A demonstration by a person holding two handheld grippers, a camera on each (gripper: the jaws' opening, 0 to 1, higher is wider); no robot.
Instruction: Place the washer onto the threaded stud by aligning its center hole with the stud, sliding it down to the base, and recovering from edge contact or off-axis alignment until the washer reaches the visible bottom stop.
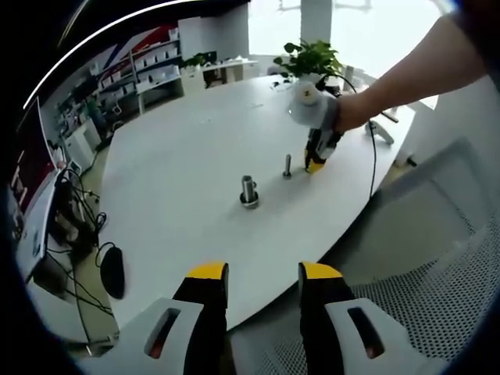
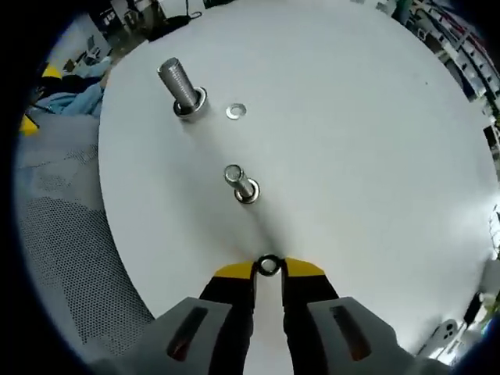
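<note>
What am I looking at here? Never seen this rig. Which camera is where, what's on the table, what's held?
No robot: a person holds a two-jaw gripper in each hand, and a fisheye camera rides on each.

Left gripper view: the left gripper is open and empty, back from the white table. The right gripper, in the person's hand, comes in from the right.

Right gripper view: the right gripper pinches a small washer at its tips. Ahead stand a small stud and a larger stud, with a loose washer lying beside the larger one.
</note>
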